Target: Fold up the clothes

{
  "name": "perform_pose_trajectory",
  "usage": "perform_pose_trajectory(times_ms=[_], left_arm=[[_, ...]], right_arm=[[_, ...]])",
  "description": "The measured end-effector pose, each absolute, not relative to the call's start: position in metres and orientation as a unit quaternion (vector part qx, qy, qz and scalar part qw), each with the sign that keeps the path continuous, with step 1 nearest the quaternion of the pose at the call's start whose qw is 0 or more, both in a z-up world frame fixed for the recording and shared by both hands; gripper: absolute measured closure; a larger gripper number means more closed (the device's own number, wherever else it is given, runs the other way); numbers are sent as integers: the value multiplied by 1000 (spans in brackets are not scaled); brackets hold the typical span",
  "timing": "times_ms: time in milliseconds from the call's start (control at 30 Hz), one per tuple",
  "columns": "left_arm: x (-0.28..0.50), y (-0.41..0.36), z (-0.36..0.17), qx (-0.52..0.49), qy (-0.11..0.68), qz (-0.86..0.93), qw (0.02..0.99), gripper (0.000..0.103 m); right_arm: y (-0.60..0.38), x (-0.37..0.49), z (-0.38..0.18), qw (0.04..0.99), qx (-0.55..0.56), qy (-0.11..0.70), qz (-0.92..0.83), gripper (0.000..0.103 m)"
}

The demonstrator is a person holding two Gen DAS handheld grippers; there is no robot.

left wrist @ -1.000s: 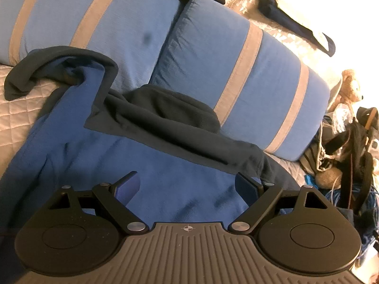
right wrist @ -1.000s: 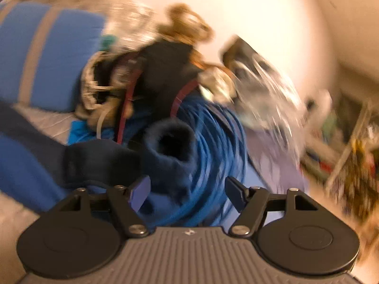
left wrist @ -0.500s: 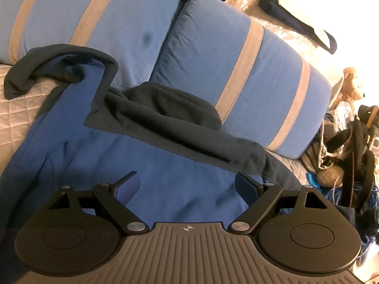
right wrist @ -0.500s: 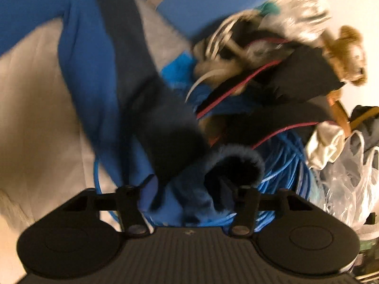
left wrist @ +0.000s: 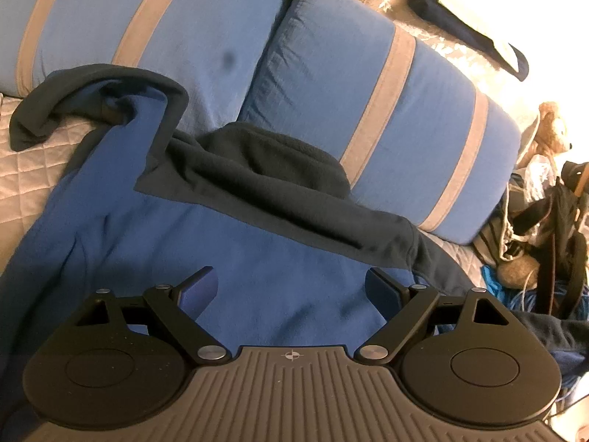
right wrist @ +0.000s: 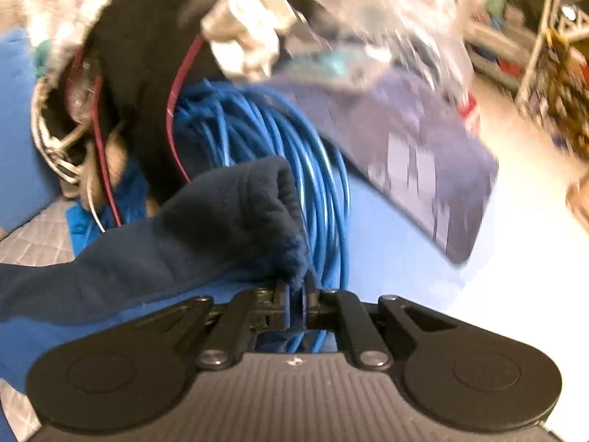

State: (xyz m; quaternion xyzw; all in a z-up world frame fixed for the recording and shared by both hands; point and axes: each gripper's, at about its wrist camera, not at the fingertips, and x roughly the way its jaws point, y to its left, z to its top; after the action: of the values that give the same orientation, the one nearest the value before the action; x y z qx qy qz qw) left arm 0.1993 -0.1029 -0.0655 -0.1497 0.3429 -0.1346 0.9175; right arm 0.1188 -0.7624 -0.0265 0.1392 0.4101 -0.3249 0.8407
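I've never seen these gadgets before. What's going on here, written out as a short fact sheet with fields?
Garment: blue fleece sweater with navy collar and cuffs, spread on a grey quilted bedcover
Behind it: two blue pillows with tan stripes
Left hand-held gripper: open, empty, above the sweater's body
Right hand-held gripper: shut on the navy sleeve cuff
Clutter near cuff: coil of blue cable, dark bag with red piping
Folding: not yet begun

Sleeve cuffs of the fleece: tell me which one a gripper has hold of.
The navy cuff beside the coiled blue cable: the right gripper is pinched shut on its edge. The other navy cuff lies loose on the quilt by the left striped pillow, untouched.
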Motion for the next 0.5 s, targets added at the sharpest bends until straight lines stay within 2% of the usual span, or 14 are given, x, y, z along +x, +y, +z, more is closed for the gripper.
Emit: perform_pose_trajectory(times_ms=[33, 67, 100, 133, 167, 200, 233, 267, 433, 500], left_arm=[[199, -103, -66, -150, 343, -135, 917, 15], [199, -103, -66, -150, 343, -135, 917, 15], [199, -102, -65, -151, 343, -135, 917, 15], [199, -102, -65, -152, 342, -135, 917, 15], [199, -102, -65, -152, 342, -136, 917, 15], [199, -102, -65, -153, 342, -136, 917, 15], [199, -102, -65, -153, 342, -136, 917, 15], [199, -102, -65, -154, 342, -137, 917, 15], [199, -102, -65, -153, 343, -140, 916, 15], [199, -102, -65, -153, 343, -140, 916, 15]], right_arm=[[-760, 120, -29, 839, 141, 412, -326, 90], [-757, 122, -31, 840, 133, 414, -324, 75], [-752, 124, -31, 845, 109, 416, -318, 73], [-746, 126, -31, 849, 79, 419, -311, 66], [-739, 127, -31, 853, 52, 420, -306, 55], [-732, 128, -30, 856, 26, 418, -303, 48], [-726, 125, -29, 860, 2, 413, -299, 33], [-721, 122, -26, 865, -17, 406, -295, 23], [-684, 108, -21, 886, -113, 355, -275, 13], [-670, 102, -21, 892, -147, 329, -273, 12]])
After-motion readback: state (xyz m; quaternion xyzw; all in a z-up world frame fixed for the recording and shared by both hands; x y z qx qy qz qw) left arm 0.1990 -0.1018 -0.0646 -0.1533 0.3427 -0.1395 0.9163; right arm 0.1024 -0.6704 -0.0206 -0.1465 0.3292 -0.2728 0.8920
